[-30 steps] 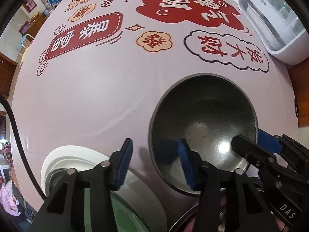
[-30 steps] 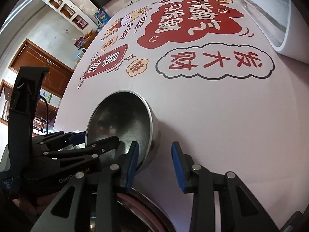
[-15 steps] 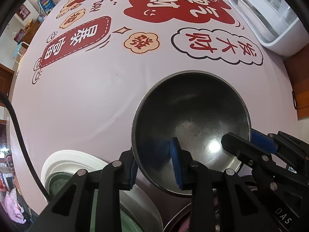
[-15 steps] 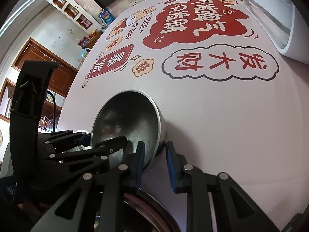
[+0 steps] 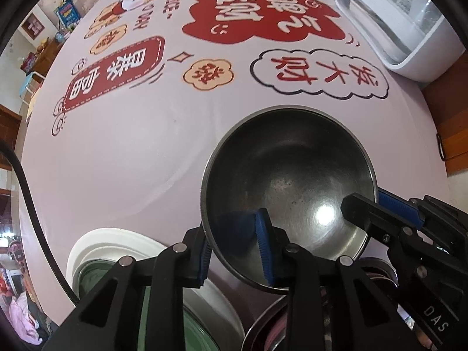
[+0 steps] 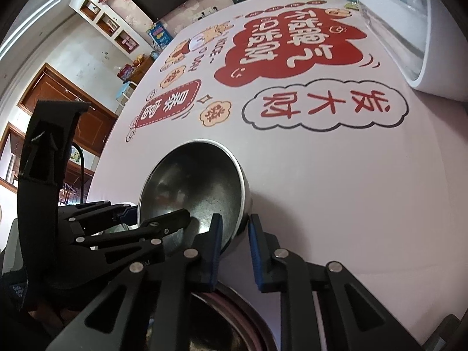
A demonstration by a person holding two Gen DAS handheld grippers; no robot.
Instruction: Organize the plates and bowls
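1. Left wrist view: my left hand-held gripper (image 5: 234,244) grasps the near rim of the steel bowl (image 5: 288,193), one blue pad inside and one outside.
2. The steel bowl is tilted, its far side toward the printed tablecloth (image 5: 122,146) of the tabletop.
3. My right hand-held gripper (image 6: 234,241) has its pads on both sides of the right rim of the same bowl (image 6: 199,193); I cannot tell if the outer pad touches the wall.
4. Below the left gripper is a white plate (image 5: 111,242) with a green dish (image 5: 163,316) on it.
5. Under the bowl is another metal bowl (image 6: 234,324) with a pink inside.
6. A white appliance (image 5: 403,29) stands at the far right.
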